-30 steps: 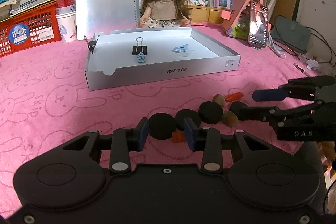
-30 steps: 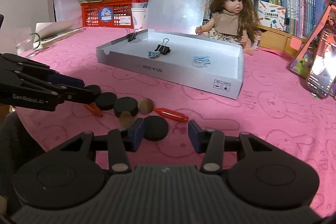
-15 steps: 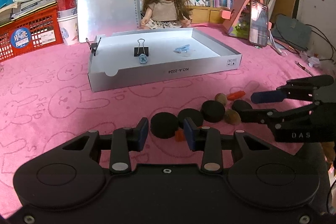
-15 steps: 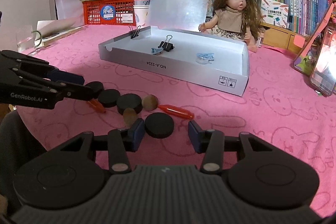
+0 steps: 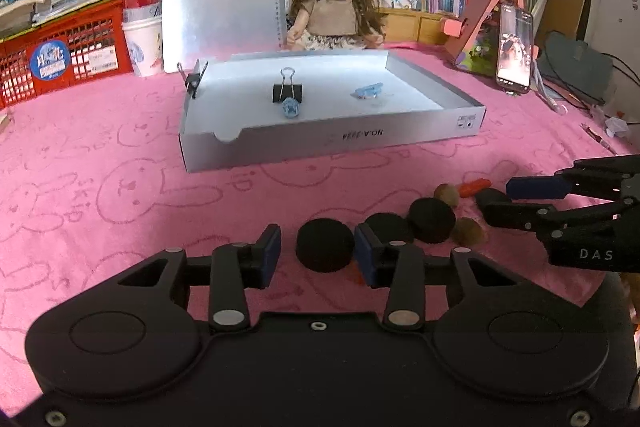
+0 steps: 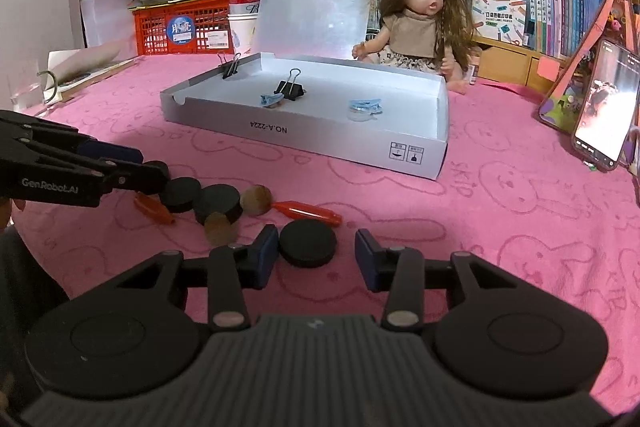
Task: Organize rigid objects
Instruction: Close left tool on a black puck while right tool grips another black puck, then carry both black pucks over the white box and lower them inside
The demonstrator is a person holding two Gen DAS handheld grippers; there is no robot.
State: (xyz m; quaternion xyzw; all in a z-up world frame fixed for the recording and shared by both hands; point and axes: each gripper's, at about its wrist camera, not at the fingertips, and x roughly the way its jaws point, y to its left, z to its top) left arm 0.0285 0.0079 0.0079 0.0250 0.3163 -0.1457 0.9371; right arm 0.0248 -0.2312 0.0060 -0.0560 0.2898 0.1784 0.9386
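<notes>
Two grippers low over the pink bunny-print cloth point(image 5: 120, 155) right now. My left gripper point(image 5: 316, 251) has just been opening its jaws, and a flat round black puck point(image 5: 325, 245) sits on the cloth between the blue pads point(image 5: 271, 247), not squeezed as far as I can see. My right gripper point(image 6: 316, 251) has just been closing a bit, with another flat black disc point(image 6: 307, 243) between its pads, just beside the left one, gap on the other side, so no grip there either. Past those, more black discs point(image 6: 218, 202), two brown nut-like balls point(image 6: 256, 200) and an orange-red plastic capsule point(image 6: 310, 211) lie bunched together. Further back sits the shallow grey cardboard tray point(image 6: 304, 139), with a black binder clip point(image 6: 289, 90) and small blue clips point(image 6: 364, 105) inside. A long-haired doll point(image 6: 418, 31) sits behind it.
</notes>
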